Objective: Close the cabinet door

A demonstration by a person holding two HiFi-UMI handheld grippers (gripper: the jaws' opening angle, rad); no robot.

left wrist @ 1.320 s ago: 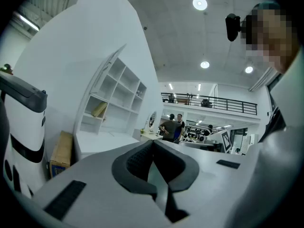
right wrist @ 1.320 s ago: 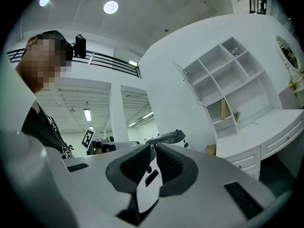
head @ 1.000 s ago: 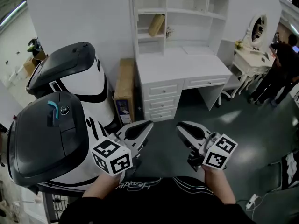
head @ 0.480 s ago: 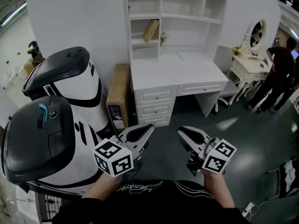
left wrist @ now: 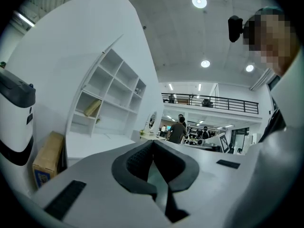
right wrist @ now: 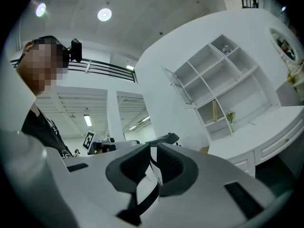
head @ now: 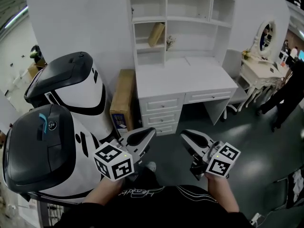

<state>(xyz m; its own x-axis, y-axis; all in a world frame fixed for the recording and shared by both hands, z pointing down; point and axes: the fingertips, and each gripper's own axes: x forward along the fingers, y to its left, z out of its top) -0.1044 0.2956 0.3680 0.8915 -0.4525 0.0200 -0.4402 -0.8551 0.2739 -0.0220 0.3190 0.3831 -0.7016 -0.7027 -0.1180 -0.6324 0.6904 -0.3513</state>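
Observation:
A white desk (head: pixel 185 75) with an open-shelf hutch (head: pixel 183 6) stands ahead of me against the wall. In the right gripper view a thin white cabinet door (right wrist: pixel 178 82) hangs open at the hutch's upper left corner; the head view cuts that corner off. My left gripper (head: pixel 153 129) and right gripper (head: pixel 183 133) are held side by side, level, well short of the desk. In the left gripper view the left gripper (left wrist: pixel 153 144) has its pads together with nothing between them. The right gripper (right wrist: pixel 152 148) also shows its tips together and holds nothing.
Two large black-and-white machines (head: pixel 71 87) (head: pixel 42 146) crowd the left side. A flat cardboard box (head: pixel 122 96) leans between them and the desk. A white vanity table with an oval mirror (head: pixel 261 65) stands at the right, with a person (head: pixel 289 94) next to it. Dark floor (head: pixel 247 146) lies ahead.
Both grippers have been carried forward together and stay shut. The view has shifted a little, the desk sits slightly lower, and the person at the right has stepped further right.

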